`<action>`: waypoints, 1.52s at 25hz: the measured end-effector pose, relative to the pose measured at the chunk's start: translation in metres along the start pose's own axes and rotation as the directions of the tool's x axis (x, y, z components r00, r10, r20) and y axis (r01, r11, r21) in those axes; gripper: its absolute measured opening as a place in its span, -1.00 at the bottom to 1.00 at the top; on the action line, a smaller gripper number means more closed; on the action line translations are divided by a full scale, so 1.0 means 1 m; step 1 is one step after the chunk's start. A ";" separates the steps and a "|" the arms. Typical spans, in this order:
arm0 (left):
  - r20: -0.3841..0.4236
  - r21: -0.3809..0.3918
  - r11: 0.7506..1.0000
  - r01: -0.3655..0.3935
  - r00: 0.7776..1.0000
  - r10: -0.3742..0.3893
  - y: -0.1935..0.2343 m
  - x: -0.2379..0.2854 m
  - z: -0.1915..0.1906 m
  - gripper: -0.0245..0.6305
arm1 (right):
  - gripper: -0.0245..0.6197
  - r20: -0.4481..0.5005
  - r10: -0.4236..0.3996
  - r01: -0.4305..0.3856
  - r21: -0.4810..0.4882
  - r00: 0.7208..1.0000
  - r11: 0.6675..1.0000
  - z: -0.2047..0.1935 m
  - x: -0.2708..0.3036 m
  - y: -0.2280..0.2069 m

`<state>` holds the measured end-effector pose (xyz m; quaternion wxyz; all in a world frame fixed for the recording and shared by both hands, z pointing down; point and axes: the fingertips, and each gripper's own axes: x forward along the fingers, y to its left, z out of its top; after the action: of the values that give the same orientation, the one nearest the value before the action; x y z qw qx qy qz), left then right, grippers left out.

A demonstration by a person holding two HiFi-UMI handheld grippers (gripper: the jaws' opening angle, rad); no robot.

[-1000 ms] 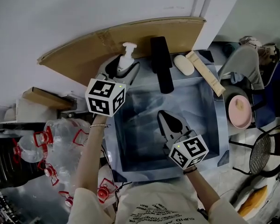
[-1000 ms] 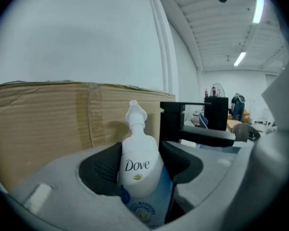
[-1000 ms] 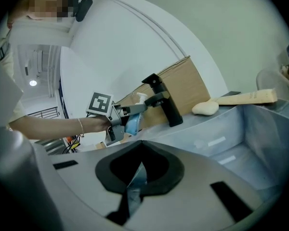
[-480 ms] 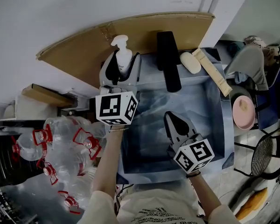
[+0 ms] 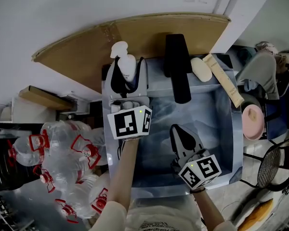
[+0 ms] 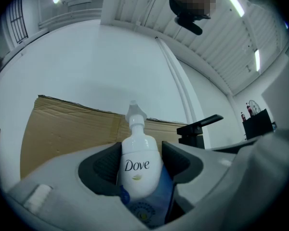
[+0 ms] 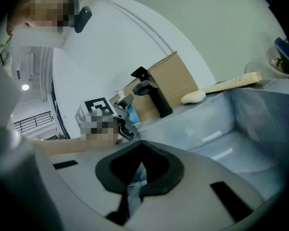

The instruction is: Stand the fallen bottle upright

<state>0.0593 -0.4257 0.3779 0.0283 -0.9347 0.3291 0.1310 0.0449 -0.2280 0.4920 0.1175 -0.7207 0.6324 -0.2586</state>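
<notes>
Smooth rounded white plastic pump bottle (image 6: 136, 165), upright, pinched in left tool (image 5: 128, 75), right tool (image 7: 140, 147) pressed together, empty

Grey sink (image 5: 216, 129), centre frame. Along its back rim: black faucet (image 5: 177, 66), pale soap bar (image 5: 201, 69), wooden stick (image 5: 224, 80) at upper right.

White Dove pump bottle (image 6: 137, 158): upright, pump topmost, clamped in left tool (image 6: 140, 165).
</notes>
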 end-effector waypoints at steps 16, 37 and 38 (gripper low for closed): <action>0.064 0.116 0.992 0.048 0.996 -0.055 -0.020 -0.007 -0.011 -0.10 | -0.91 -0.016 -0.007 0.007 0.025 1.000 1.000 -0.011 -0.002 -0.010; -0.042 0.195 0.977 0.092 0.995 -0.086 -0.024 -0.018 -0.033 -0.02 | -0.91 0.003 -0.008 0.008 -0.003 1.000 1.000 -0.007 -0.014 -0.004; -0.083 0.214 0.971 0.104 0.993 -0.088 -0.025 -0.016 -0.039 0.02 | -0.91 0.005 -0.005 0.005 -0.005 1.000 1.000 -0.006 -0.015 -0.004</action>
<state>0.0712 -0.4016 0.4189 0.1248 -0.9450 0.2965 0.0586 0.0437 -0.2123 0.4957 0.1165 -0.7234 0.6308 -0.2554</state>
